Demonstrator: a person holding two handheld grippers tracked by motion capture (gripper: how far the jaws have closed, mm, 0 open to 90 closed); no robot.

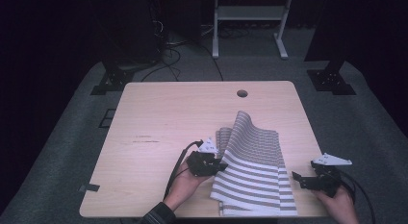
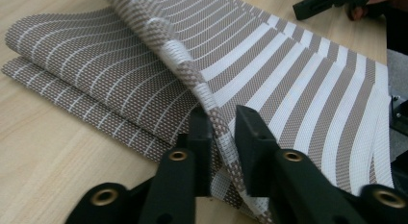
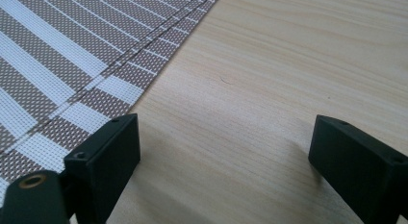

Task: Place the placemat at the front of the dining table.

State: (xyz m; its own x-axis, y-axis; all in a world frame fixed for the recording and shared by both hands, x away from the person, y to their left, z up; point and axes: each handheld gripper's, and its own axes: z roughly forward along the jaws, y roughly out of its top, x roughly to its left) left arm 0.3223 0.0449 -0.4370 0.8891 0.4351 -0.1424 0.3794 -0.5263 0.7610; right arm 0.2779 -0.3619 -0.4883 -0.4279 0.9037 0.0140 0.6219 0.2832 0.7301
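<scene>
Folding is under way: left gripper point(image 2: 222, 137) pinches the striped mat point(image 1: 255, 171) edge, lifted; right gripper point(image 3: 223, 156), jaws wide beside the mat, likely pins next.

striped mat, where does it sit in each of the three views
High view: striped mat lies right of centre near the table's front edge, one layer lifted by the left claw.
Left gripper view: across the upper frame, its edge pinched at bottom centre.
Right gripper view: upper left corner.
Shared landmark: the light wood table.

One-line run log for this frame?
left tool: shut on striped mat edge, lifted | right tool: open, beside mat | table
</scene>
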